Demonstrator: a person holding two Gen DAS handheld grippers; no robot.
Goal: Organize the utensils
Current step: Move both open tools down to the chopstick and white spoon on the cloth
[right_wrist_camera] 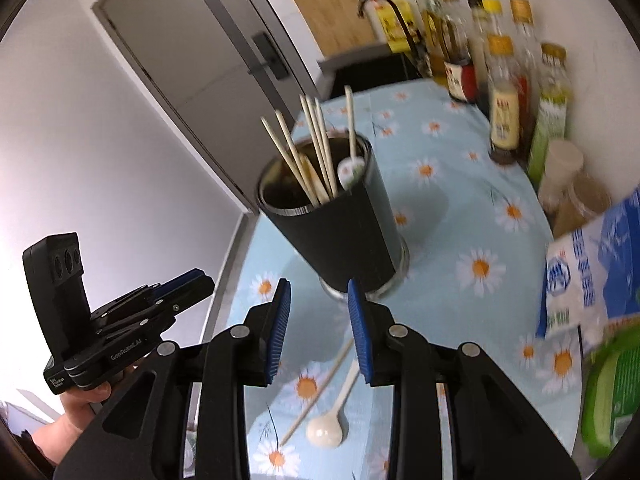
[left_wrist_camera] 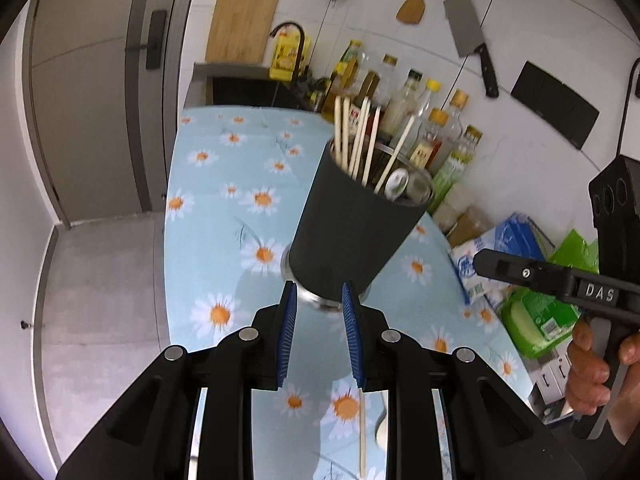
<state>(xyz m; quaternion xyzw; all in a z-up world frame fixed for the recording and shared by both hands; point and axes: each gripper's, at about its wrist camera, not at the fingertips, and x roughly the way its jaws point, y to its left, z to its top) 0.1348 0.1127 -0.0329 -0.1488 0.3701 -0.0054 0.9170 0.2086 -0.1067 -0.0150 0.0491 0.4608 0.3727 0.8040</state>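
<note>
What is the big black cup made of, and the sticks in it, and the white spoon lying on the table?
The cup looks like shiny metal wrapped in a matte black sleeve: a silvery rim and base show. The chopsticks look like pale bamboo or wood, dull and unpainted. The spoon on the table looks smooth and creamy white, maybe ceramic or plastic; the pictures cannot settle which.

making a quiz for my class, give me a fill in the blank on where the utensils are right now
The chopsticks stand in a dark ____.
One white spoon lies on the ____ tablecloth.
Beside that spoon lies a single loose ____.
Both grippers, left and right, are open and ____.

Missing words: cup; daisy-print; chopstick; empty
</note>
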